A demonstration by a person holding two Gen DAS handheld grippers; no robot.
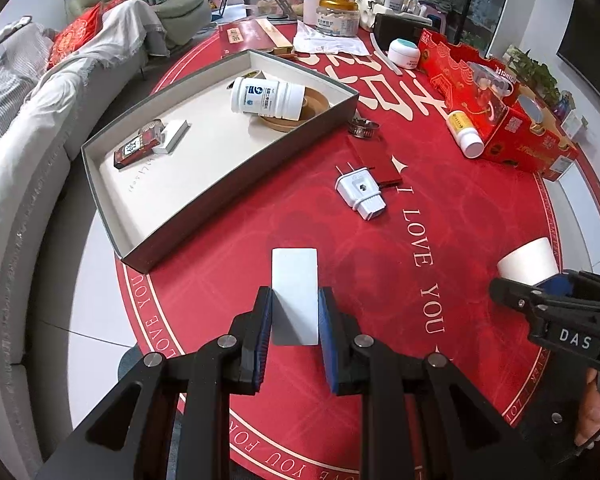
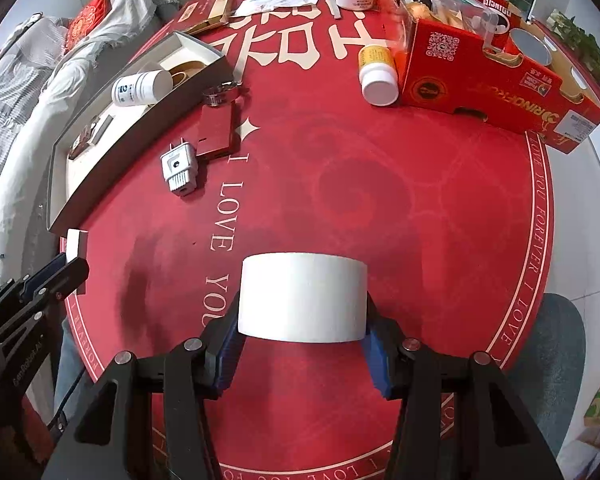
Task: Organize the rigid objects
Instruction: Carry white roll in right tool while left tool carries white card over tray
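- The left gripper (image 1: 295, 312) has its blue pads pressed against the two long sides of a flat white rectangular block (image 1: 295, 296), which stands out forward between the fingers above the red round mat (image 1: 260, 264).
- The right gripper (image 2: 302, 322) is spread wide around a white paper cup (image 2: 302, 296), its blue pads touching the cup's left and right sides; in the left wrist view the cup (image 1: 528, 262) shows at about 3 o'clock, sticking out of the right gripper (image 1: 548, 292).
- In the right wrist view the left gripper (image 2: 66, 268) and the white block (image 2: 76, 242) sit at 9 o'clock, at the mat's edge.
- A white plug adapter (image 1: 360, 192) lies on the mat at 12 o'clock from the block, with its prongs pointing away from the camera, touching a dark red card (image 1: 376, 156); a metal ring (image 1: 363, 126) lies just beyond the card.
- The open grey tray box (image 1: 112, 224) stretches toward 10 o'clock; inside lie a white pill bottle (image 1: 266, 98) on its side, resting on a tan ring (image 1: 296, 110), and nearer the left end a dark red small pack (image 1: 134, 148) beside a white small box (image 1: 174, 136).
- At 2 o'clock a yellow-labelled bottle (image 1: 466, 132) lies against a red cardboard carton (image 1: 512, 120).
- Farther back stand a white cream jar with a teal lid (image 1: 404, 52) and a gold-capped jar (image 1: 338, 14).
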